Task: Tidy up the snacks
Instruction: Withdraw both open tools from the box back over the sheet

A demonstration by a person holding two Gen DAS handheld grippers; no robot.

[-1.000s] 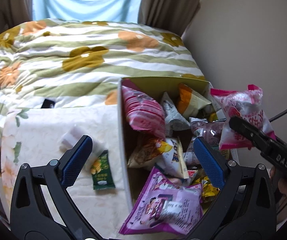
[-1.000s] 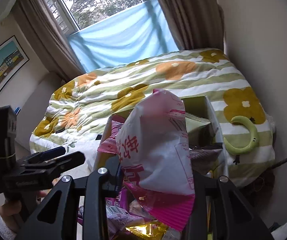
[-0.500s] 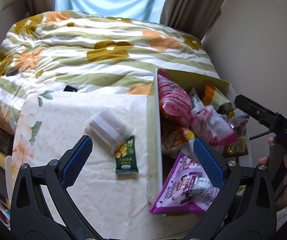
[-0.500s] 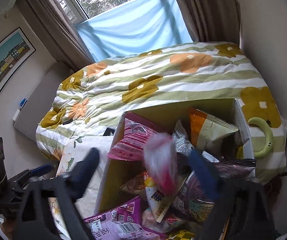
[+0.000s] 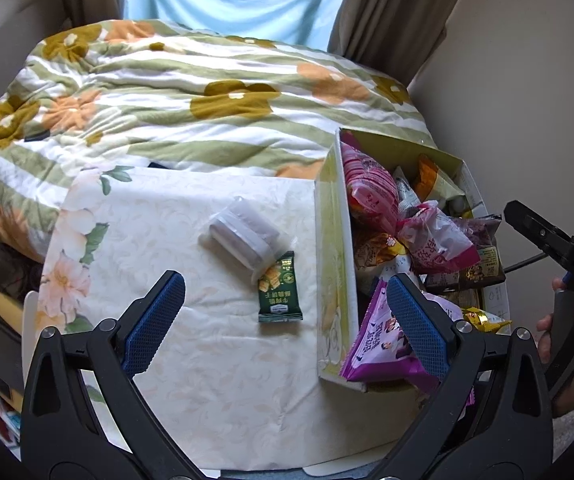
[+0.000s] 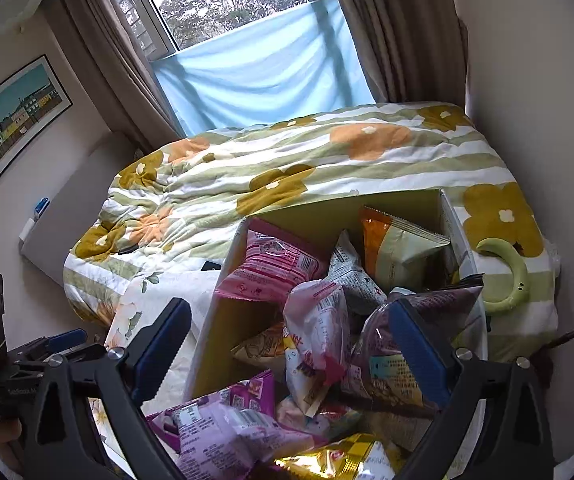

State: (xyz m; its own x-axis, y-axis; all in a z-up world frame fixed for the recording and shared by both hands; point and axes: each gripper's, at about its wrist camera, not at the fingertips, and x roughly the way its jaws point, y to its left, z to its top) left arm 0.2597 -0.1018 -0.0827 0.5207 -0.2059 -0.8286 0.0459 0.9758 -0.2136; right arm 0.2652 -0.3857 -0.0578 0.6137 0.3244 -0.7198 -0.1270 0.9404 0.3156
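A cardboard box (image 5: 333, 248) full of snack bags stands at the right of a flowered cloth. The pink-and-white bag (image 5: 435, 240) lies on top of the pile; it also shows in the right wrist view (image 6: 319, 332). On the cloth lie a small green snack packet (image 5: 279, 290) and a clear wrapped pack (image 5: 243, 236). My left gripper (image 5: 283, 312) is open and empty above the cloth, near the green packet. My right gripper (image 6: 287, 344) is open and empty above the box (image 6: 223, 320).
A purple bag (image 5: 383, 344) hangs over the box's near end. A bed with a striped flowered duvet (image 5: 191, 92) lies behind. A green curved toy (image 6: 507, 276) lies on the duvet at the right. A wall stands close on the right.
My right gripper opened and dropped the pink-and-white bag into the box. My left gripper moved left, from over the box to over the cloth.
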